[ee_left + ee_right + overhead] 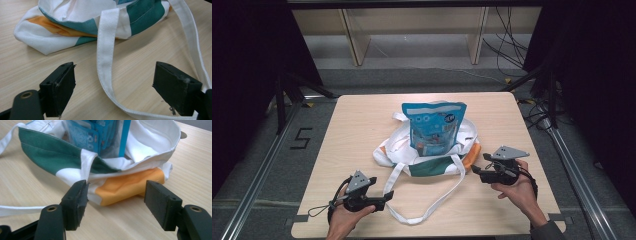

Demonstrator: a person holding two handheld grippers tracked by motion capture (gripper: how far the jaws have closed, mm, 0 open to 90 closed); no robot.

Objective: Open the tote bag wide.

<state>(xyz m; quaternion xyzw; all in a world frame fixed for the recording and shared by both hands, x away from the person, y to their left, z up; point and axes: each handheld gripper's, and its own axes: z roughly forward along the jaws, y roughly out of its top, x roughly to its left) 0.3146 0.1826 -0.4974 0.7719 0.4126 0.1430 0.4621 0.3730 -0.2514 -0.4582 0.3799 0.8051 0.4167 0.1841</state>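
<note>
A white tote bag [432, 162] with green and orange panels lies slumped at the middle of the table [357, 125]. A blue snack pouch [433, 125] stands upright in its mouth. The bag's long white strap [422, 212] loops toward the front edge. My left gripper [384, 200] is low at the front left and open. In the left gripper view the strap [105, 62] runs on the tabletop between the wide jaws, touching neither. My right gripper [477, 170] is open beside the bag's right end. Its jaws [116, 200] flank the orange corner [127, 185] without pressing it, and the pouch [85, 137] rises behind.
Bare wood borders the bag on the left, right and far side. Beyond the far edge stand pale wooden shelf legs [354, 40]. Cables [507, 45] trail on the floor at the right. Metal rails [262, 165] run along both sides of the table.
</note>
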